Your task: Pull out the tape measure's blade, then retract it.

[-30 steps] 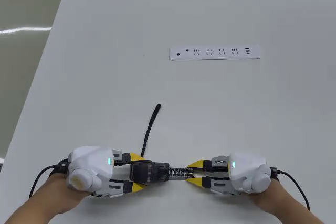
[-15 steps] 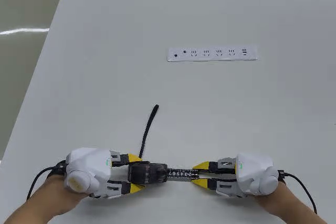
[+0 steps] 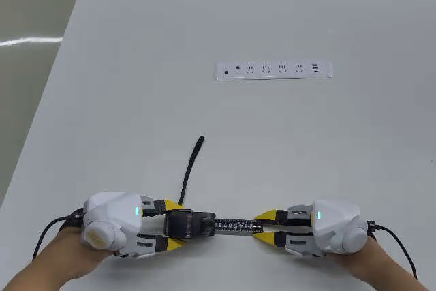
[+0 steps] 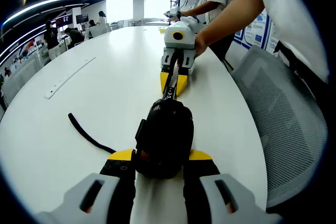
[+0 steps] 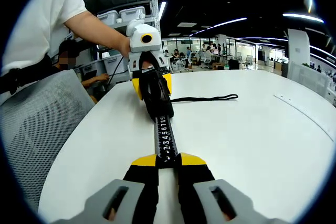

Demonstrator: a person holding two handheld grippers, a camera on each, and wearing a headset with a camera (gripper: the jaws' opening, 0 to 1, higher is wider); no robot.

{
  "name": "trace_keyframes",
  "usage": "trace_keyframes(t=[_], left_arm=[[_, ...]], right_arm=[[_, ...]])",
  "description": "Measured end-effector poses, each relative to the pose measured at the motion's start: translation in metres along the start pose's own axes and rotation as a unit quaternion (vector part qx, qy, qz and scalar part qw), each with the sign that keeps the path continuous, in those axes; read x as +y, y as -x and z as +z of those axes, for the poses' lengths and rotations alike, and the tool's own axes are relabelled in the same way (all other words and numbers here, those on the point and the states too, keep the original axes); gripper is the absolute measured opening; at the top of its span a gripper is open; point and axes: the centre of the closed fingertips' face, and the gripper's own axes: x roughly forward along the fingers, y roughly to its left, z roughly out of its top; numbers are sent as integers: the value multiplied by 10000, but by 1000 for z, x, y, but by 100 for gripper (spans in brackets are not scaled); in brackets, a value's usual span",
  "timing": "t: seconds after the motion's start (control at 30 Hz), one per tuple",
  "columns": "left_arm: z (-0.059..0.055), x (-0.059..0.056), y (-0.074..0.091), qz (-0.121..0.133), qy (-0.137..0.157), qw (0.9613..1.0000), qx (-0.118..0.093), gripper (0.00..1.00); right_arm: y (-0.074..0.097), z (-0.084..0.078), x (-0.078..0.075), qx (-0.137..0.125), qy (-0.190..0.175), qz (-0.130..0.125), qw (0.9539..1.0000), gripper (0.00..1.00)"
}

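A black tape measure case lies at the near edge of the white table, with my left gripper shut on it; its dark bulk sits between the yellow jaw tips. Its blade, black with white numbers, runs right from the case to my right gripper, which is shut on the blade's end. From the right gripper view the case stands upright at the far end of the blade. The case's black wrist strap trails away across the table.
A white power strip lies further back on the table, right of centre. The table's left edge runs diagonally, with floor beyond. A mesh chair stands beside the table. People and shelves fill the background of the gripper views.
My right gripper has moved to the right with the blade's end, so more of the blade shows between the two grippers. The left gripper and case have stayed in place.
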Motion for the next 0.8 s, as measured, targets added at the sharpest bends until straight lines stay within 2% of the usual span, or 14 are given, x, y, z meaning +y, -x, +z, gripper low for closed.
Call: trace_keyframes(t=[0.53, 0.8], left_arm=[[2, 0, -1, 5, 26, 10000, 4, 31], [2, -1, 0, 1, 35, 10000, 18, 31]], right_arm=[[25, -12, 1, -9, -87, -105, 9999, 12], [32, -14, 0, 6, -78, -128, 9999, 12]])
